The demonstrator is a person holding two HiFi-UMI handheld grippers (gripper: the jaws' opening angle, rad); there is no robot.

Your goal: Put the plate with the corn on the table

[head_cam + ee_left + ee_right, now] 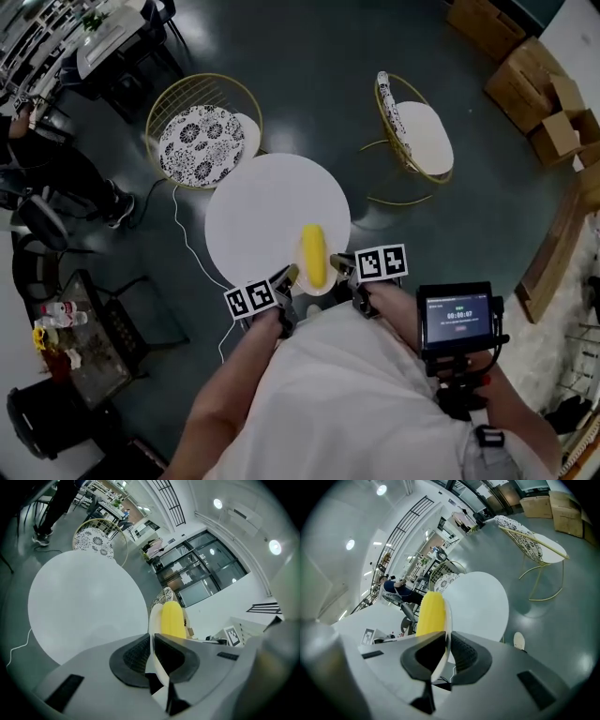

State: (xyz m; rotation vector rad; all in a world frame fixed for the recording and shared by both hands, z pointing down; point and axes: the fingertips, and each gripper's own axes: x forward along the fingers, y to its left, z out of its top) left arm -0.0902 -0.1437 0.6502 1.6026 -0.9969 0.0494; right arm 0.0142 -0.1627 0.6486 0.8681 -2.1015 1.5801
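A white plate (pixel 327 280) carrying a yellow corn cob (pixel 313 254) is held over the near edge of the round white table (pixel 262 211). My left gripper (pixel 287 277) is shut on the plate's left rim (pixel 153 620), the corn (pixel 172 619) showing just beyond its jaws. My right gripper (pixel 343 266) is shut on the right rim (pixel 447 620), with the corn (pixel 431 613) lying on the plate's far side. Both gripper views see the plate edge-on between the dark pads.
Two gold wire chairs stand beyond the table, one with a patterned cushion (pixel 201 141) and one with a white seat (pixel 422 136). A white cable (pixel 183 239) trails on the grey floor at the table's left. Cardboard boxes (pixel 534 75) sit at the far right.
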